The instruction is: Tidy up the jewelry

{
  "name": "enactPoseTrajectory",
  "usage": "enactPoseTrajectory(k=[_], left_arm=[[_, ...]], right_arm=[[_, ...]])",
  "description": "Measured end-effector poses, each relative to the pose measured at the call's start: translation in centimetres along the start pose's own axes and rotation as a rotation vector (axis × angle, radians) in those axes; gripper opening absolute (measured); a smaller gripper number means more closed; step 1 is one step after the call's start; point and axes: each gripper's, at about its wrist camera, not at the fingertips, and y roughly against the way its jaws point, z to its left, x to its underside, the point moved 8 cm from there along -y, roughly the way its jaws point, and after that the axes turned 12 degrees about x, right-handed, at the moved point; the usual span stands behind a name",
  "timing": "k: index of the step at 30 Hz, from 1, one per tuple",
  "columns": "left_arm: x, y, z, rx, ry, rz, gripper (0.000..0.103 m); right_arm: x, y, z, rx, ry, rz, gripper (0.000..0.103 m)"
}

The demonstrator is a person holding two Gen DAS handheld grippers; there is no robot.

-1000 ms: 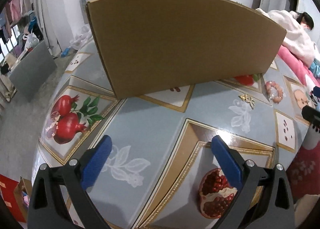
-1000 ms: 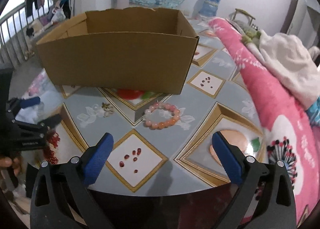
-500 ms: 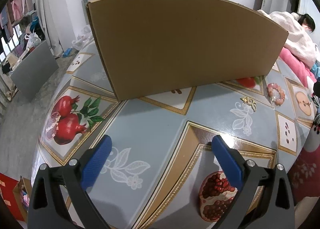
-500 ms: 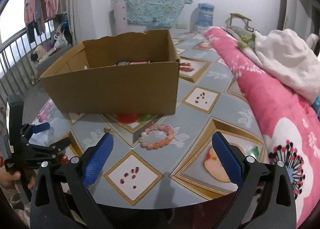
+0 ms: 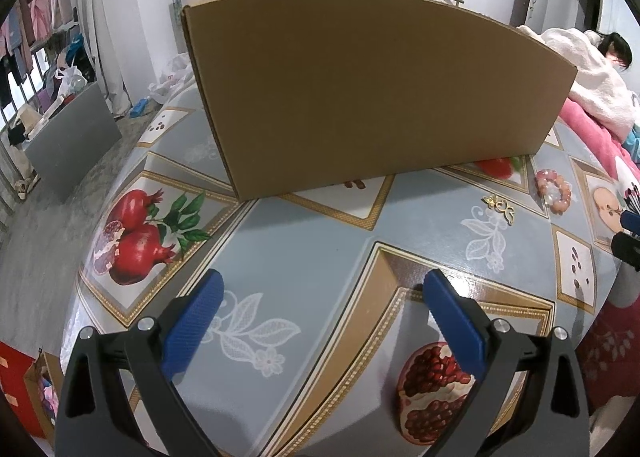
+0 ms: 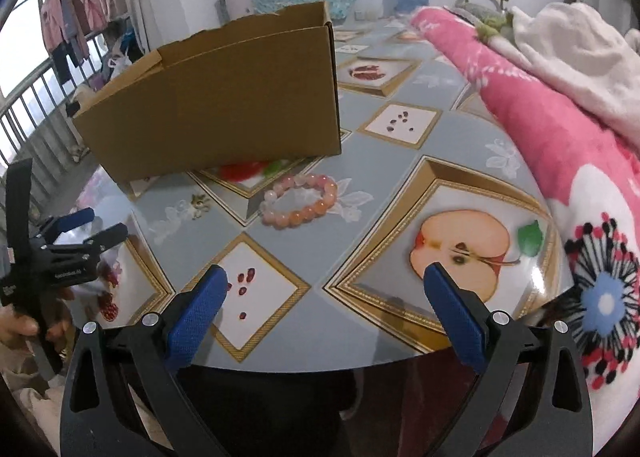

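1. Left wrist view: the left tool (image 5: 320,297) hangs over the near part of the surface (image 5: 304,241) with its blue pads spread wide and nothing between them. The cardboard box (image 5: 372,97) fills the far side. Far right, close to its corner, lie the bead bracelet (image 5: 554,191) and, a little nearer, a small gold brooch (image 5: 500,207), each apart from the other.
2. The brooch looks thin, stiff and light; lying flat on glossy oilcloth, I'd expect it to skid, so pinch across its edges.
3. The box's inside is hidden here, and the brooch's detail is too small to read.
4. Right wrist view: the right tool (image 6: 324,303) is also wide open and empty, near the surface's edge. The bracelet (image 6: 300,205) lies just before the box (image 6: 216,105), the brooch (image 6: 200,203) to its left.
5. The bracelet seems smooth, light and floppy; take one side of the ring.
6. The left tool (image 6: 86,227) shows at the far left, partly cut off.
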Motion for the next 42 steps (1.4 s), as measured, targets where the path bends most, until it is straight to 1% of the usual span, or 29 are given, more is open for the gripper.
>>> enactPoseTrajectory(k=[2,5,7,8,9,10,11,13,14,16,17,18,19,21,24,26,29,32,37,39,42], left_arm=[[0.1,0.0,0.0,0.004,-0.007,-0.007,0.098],[0.2,0.0,0.0,0.011,-0.013,0.0,0.098],[0.0,0.0,0.0,0.012,-0.011,0.015,0.098],[-0.1,0.0,0.1,0.006,-0.003,0.025,0.098],[-0.2,0.0,0.3,-0.002,0.011,0.033,0.098],[-0.4,0.0,0.4,-0.004,0.026,0.034,0.098],[-0.8,0.2,0.3,0.012,0.043,0.023,0.098],[-1.9,1.0,-0.3,0.07,0.058,-0.031,0.098],[-2.3,1.2,-0.7,0.092,0.052,-0.049,0.098],[-3.4,1.5,-1.9,0.132,0.02,-0.071,0.097],[-3.6,1.5,-2.3,0.144,0.005,-0.075,0.096],[-4.1,1.4,-3.1,0.161,-0.02,-0.081,0.091],[-4.4,1.2,-3.7,0.17,-0.045,-0.079,0.088],[-4.7,0.6,-4.5,0.164,-0.082,-0.064,0.075],[-5.1,-0.5,-5.1,0.148,-0.119,-0.044,0.064],[-4.9,-1.1,-4.9,0.137,-0.123,-0.025,0.061],[-4.4,-1.7,-4.6,0.126,-0.13,-0.005,0.058],[-4.1,-1.8,-4.4,0.122,-0.14,0.0,0.057],[-3.8,-1.9,-4.5,0.137,-0.152,0.0,0.053],[-3.6,-1.9,-4.4,0.152,-0.149,-0.001,0.05],[-3.6,-1.9,-4.2,0.166,-0.144,-0.004,0.048]], right_arm=[[-0.1,0.0,0.4,-0.039,-0.007,0.0,0.094],[-0.3,-0.1,1.2,-0.086,0.001,0.0,0.088],[-0.5,0.0,1.8,-0.114,0.008,-0.007,0.082],[-0.6,0.0,2.1,-0.123,0.01,-0.01,0.081],[-0.8,0.0,2.4,-0.136,0.013,-0.013,0.077],[-1.0,0.0,2.7,-0.151,0.017,-0.017,0.071],[-1.2,0.0,3.1,-0.165,0.025,-0.021,0.069],[-1.5,-0.1,3.8,-0.184,0.04,-0.03,0.057],[-1.7,-0.2,4.3,-0.193,0.049,-0.032,0.053],[-2.1,-0.8,4.8,-0.208,0.061,-0.029,0.041],[-2.2,-1.0,5.3,-0.221,0.071,-0.029,0.038],[-2.3,-1.1,5.8,-0.237,0.082,-0.03,0.034],[-2.4,-1.2,6.4,-0.252,0.097,-0.033,0.033],[-2.4,-1.3,7.3,-0.265,0.129,-0.042,0.033],[-2.6,-1.7,8.9,-0.261,0.192,-0.062,0.033],[-2.9,-2.3,9.6,-0.244,0.229,-0.067,0.033],[-3.1,-3.2,10.4,-0.241,0.259,-0.058,0.033],[-3.3,-3.7,11.2,-0.239,0.289,-0.048,0.033],[-3.6,-4.0,12.3,-0.203,0.358,-0.054,0.033],[-3.6,-4.0,12.8,-0.177,0.396,-0.054,0.03],[-3.8,-3.7,13.6,-0.173,0.412,-0.021,0.02]])
